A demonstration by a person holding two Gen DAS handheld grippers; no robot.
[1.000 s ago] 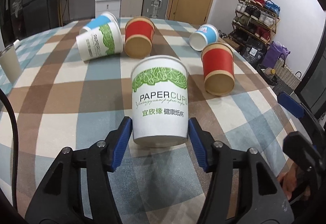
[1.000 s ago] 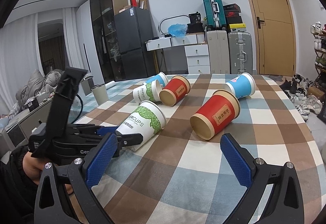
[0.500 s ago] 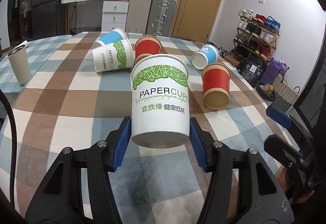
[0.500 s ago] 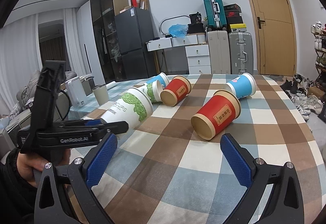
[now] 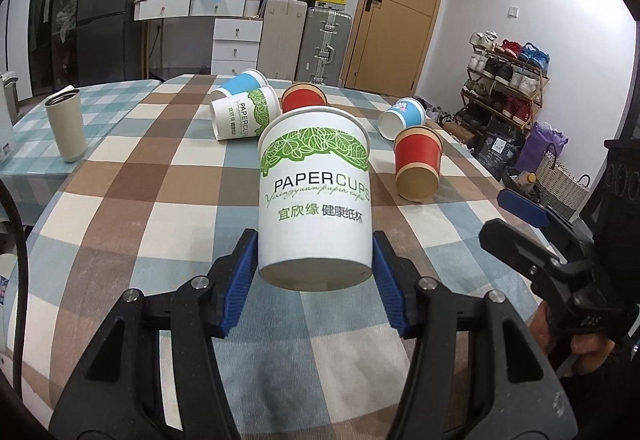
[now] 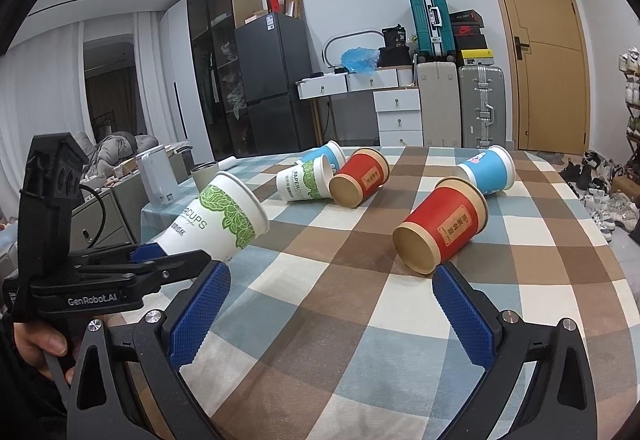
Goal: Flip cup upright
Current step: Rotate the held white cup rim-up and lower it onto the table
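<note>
My left gripper [image 5: 314, 280] is shut on the base of a white paper cup with a green leaf band [image 5: 314, 195] and holds it off the checked tablecloth. In the right wrist view the same cup [image 6: 214, 217] is tilted, mouth up and to the right, with the left gripper [image 6: 160, 260] below it. My right gripper [image 6: 326, 314] is open and empty above the cloth, just short of a red cup lying on its side [image 6: 440, 226]. That red cup also shows in the left wrist view [image 5: 418, 165].
Other cups lie on their sides further back: a white and green one [image 6: 306, 181], a red one [image 6: 360, 177], two blue ones [image 6: 488, 169] [image 6: 326, 153]. A beige tumbler [image 5: 66, 125] stands at the table's left. The right gripper [image 5: 532, 224] shows at the right edge.
My left gripper has lifted the white and green cup off the table and tipped its mouth upward. My right gripper has stayed open and still.
</note>
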